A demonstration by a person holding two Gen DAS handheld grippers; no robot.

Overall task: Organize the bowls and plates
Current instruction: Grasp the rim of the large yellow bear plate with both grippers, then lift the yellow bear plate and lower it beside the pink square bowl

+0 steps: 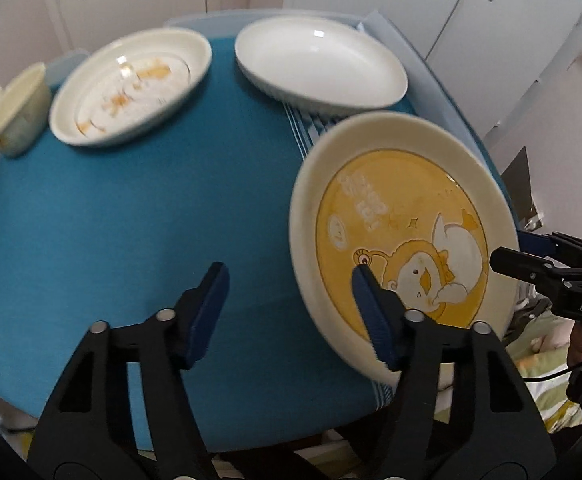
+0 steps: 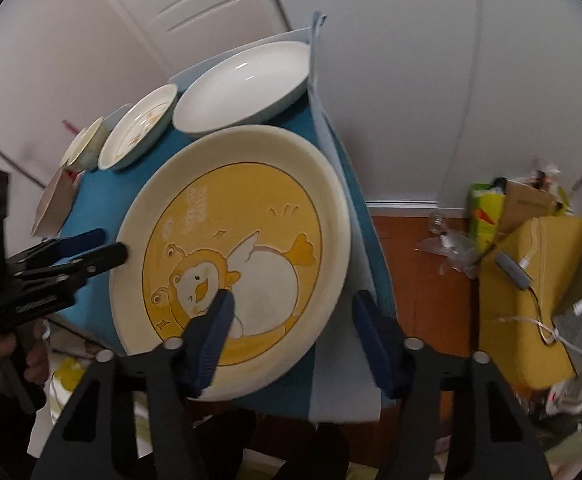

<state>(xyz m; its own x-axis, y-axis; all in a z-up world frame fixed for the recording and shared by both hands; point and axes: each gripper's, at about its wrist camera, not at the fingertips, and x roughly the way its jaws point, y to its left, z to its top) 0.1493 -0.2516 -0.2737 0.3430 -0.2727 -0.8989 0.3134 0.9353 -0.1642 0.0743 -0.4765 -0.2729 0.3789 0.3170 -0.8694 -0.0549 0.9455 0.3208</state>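
Observation:
A large cream plate with a yellow duck picture (image 1: 403, 216) (image 2: 251, 208) lies at the near right corner of the blue-covered table (image 1: 131, 220). My left gripper (image 1: 291, 308) hovers open at the plate's left rim, one finger over the plate and the other over the cloth. My right gripper (image 2: 293, 336) stands open across the plate's right rim in the same way. Neither gripper's pads press on the plate. At the back lie a plain white plate (image 1: 319, 64) (image 2: 243, 84), a cream plate with orange marks (image 1: 131, 84) (image 2: 139, 132) and a small cream bowl (image 1: 15, 112) (image 2: 83, 148).
The table's right edge drops to a wooden floor (image 2: 423, 280) with a yellow bag (image 2: 531, 280) and clutter. White doors stand behind the table. A cardboard box (image 2: 55, 200) sits at the table's left side. A hand (image 2: 7, 360) holds the left gripper.

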